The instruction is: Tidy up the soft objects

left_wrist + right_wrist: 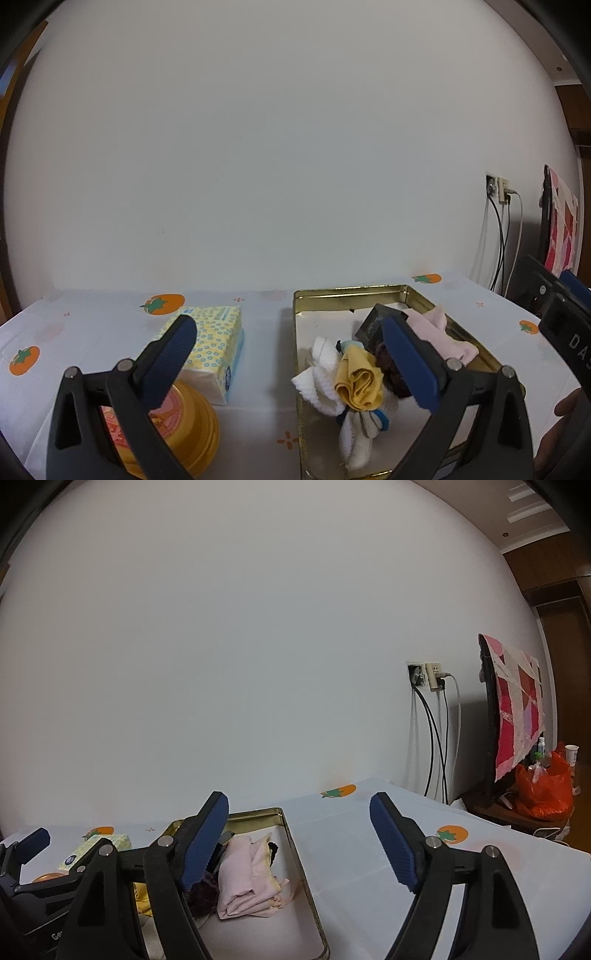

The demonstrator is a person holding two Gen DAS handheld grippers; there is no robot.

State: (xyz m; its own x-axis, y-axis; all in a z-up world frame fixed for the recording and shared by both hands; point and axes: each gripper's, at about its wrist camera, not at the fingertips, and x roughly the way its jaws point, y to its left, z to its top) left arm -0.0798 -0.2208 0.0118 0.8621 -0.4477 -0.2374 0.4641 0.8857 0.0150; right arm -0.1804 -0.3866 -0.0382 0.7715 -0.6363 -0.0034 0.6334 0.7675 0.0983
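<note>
Your left gripper (288,354) and right gripper (299,823) both hang with jaws spread wide, gripping nothing. The folded pink cloth (243,878) lies inside the gold tin (424,299), beside the yellow cloth (358,384) and white cloth (317,373).

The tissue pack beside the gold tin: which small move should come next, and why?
Probably the left gripper should shift toward the tissue pack and close on it. Its jaws stand open with nothing between them. The pack lies on the tablecloth, outside the gold tin, while the pink cloth, the yellow cloth and the white cloth are already inside.
</note>
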